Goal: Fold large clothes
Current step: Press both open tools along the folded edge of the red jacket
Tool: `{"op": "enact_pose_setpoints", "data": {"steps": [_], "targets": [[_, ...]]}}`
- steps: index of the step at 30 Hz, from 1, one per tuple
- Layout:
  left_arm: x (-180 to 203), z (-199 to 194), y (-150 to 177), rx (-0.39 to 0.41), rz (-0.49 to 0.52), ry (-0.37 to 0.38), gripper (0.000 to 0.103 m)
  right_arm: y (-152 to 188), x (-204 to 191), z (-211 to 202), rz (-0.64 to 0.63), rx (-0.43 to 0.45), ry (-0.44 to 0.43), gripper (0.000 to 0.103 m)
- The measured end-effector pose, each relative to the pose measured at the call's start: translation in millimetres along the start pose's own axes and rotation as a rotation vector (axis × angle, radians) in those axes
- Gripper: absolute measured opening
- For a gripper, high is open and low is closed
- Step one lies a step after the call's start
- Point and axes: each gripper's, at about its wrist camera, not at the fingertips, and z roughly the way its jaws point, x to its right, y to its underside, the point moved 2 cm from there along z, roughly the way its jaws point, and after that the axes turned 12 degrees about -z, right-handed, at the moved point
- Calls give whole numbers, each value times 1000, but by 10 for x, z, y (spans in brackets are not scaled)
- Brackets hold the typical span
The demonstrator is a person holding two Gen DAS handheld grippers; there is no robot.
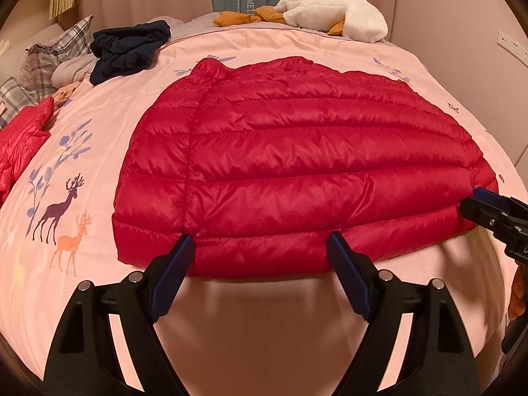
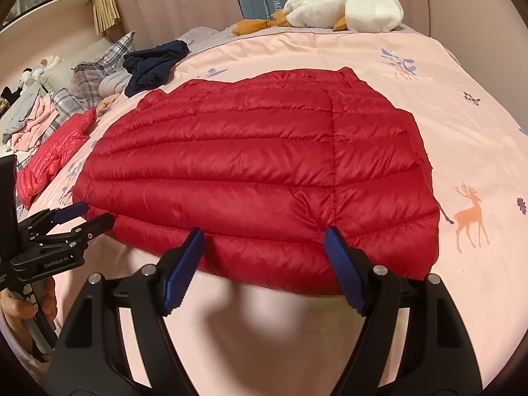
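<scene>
At the bottom centre of the left wrist view, the left gripper (image 1: 259,247) has its jaws spread wide with nothing clamped; the blue pads stand right at the near hem of the red down jacket (image 1: 297,165), the hem lying between them but not pinched. The right gripper (image 2: 264,244) looks the same at the bottom centre of its own view: jaws wide apart, tips at the near hem, gripping nothing. Whether the tips actually rest on the fabric cannot be told.

The jacket fills the middle of both frames, lying flat and smooth on the pink bedspread (image 1: 99,125) as a compact, roughly rectangular block. No sleeves stick out, and a vertical seam or folded edge runs down one side, so the side folds seem to be done. What appears left is the final fold, bringing the near hem toward the far edge, and setting the bundle aside.

Farther out, a second red garment (image 2: 52,158) lies rumpled at the left edge, and a dark navy garment (image 1: 128,49) sits crumpled at the upper left near plaid pillows (image 1: 49,56), both seemingly still to fold. A white plush goose (image 2: 343,8) lies along the top of the frame.
</scene>
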Motion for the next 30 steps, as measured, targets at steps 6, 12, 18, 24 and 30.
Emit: {"op": "enact_pose_setpoints", "data": {"steps": [6, 12, 18, 24, 30], "targets": [[-6, 1, 4, -3, 4, -5, 83, 17, 12, -4, 2, -3, 0, 76], [-20, -8, 5, -3, 2, -5, 83, 53, 30, -24, 6, -10, 4, 76], [-97, -23, 19, -5, -10, -15, 83, 86, 79, -47, 16, -16, 13, 76], [-166, -39, -2, 1, -17, -27, 83, 102, 122, -75, 23, -17, 26, 76], [-212, -50, -9, 4, -28, -35, 83, 120, 150, -109, 27, -19, 41, 76]]}}
